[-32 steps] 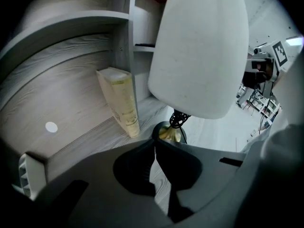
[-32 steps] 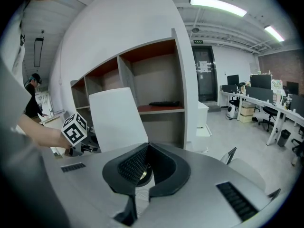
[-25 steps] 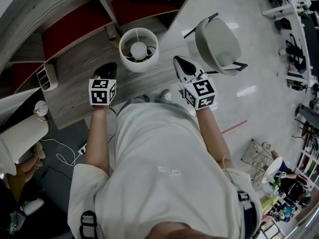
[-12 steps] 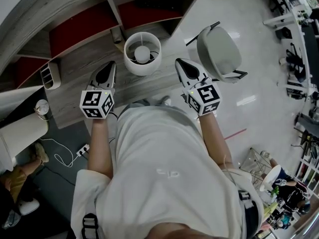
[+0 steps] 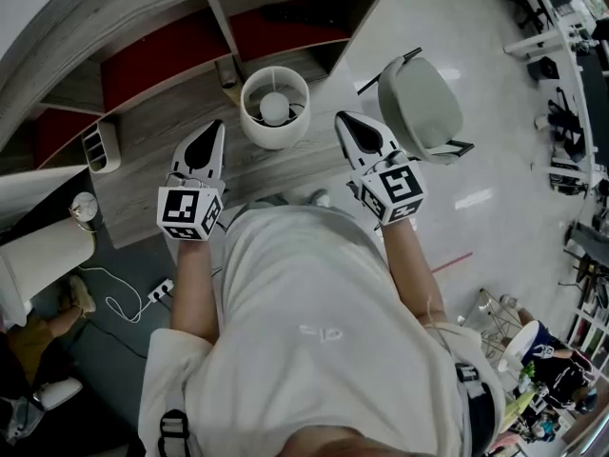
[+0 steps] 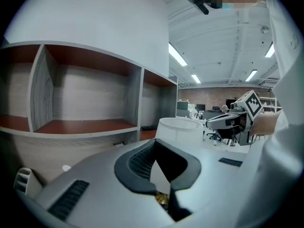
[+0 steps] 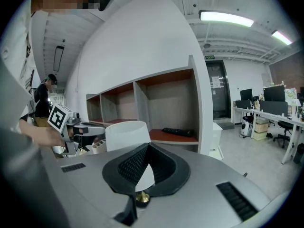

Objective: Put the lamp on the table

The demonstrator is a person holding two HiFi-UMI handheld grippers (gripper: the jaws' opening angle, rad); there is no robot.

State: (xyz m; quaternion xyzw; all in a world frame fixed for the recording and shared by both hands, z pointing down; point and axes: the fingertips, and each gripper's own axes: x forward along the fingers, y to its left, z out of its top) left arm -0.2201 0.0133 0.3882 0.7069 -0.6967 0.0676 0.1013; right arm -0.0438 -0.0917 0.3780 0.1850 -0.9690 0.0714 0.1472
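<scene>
The lamp (image 5: 274, 109) stands on the bench (image 5: 143, 174) between the left claw (image 5: 211, 133) and right claw (image 5: 344, 122), both pressed together and empty, so it looks already put down.

No legible text found. Small green sign (image 7: 212, 57) above the door (image 7: 219, 103): characters too small to read. Paper notice (image 7: 216, 82) on that door: unreadable. Faint mark (image 5: 319, 331) on the shirt (image 5: 285, 274): illegible.
</scene>
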